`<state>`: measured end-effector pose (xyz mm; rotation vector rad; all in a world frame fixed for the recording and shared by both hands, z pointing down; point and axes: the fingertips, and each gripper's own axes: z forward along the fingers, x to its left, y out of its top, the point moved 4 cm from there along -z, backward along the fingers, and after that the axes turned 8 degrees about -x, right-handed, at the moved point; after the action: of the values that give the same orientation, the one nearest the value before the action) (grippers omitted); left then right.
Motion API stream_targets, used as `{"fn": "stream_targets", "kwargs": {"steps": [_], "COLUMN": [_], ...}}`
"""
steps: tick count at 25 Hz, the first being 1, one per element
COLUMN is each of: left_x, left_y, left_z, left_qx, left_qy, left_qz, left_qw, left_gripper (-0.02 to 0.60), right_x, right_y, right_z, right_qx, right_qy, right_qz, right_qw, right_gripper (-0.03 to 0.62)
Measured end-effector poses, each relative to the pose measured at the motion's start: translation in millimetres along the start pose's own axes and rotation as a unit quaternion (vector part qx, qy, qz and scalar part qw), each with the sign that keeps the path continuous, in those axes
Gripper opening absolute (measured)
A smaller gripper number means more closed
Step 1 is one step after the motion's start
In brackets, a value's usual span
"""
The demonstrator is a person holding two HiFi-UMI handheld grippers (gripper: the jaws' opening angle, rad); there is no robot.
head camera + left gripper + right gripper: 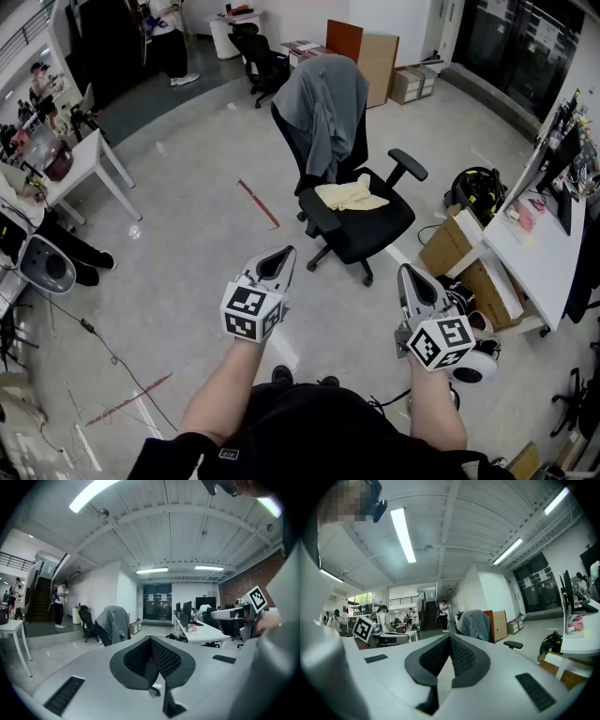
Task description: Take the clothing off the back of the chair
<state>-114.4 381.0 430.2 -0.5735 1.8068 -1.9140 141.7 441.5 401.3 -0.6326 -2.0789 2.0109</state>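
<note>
A grey garment (323, 108) hangs over the back of a black office chair (370, 230) in the middle of the floor. A pale yellow cloth (352, 194) lies on its seat. My left gripper (278, 262) and right gripper (412, 278) are both shut and empty, held level well short of the chair. In the left gripper view the draped garment (114, 623) shows beyond the closed jaws, left of centre. The right gripper view has the same garment (474, 624) just right of the jaw tips.
A white table (80, 164) stands at the left. At the right, a desk (534, 253) has cardboard boxes (464, 258) beside it. A second black chair (258, 58) and more boxes (411, 84) stand at the back. People stand far off. Cables (103, 347) trail on the floor.
</note>
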Motion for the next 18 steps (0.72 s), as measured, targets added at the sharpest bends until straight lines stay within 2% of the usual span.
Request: {"fn": "stream_targets", "kwargs": {"steps": [11,18], "left_x": [-1,-11], "left_y": [17,18], "left_z": [-1,0], "left_qx": [-0.017,-0.025], "left_qy": [-0.008,0.002], "left_qz": [0.016,0.013], "left_qw": [0.9997,0.9996], "left_gripper": [0.002,0.002], "right_x": [11,1], "right_y": [13,6], "right_z": [-3,-21], "right_qx": [-0.017,-0.025], "right_qy": [0.011,0.019], "right_qz": [-0.026,0.014], "right_qw": [0.999,0.999], "right_gripper": [0.012,0.012]}}
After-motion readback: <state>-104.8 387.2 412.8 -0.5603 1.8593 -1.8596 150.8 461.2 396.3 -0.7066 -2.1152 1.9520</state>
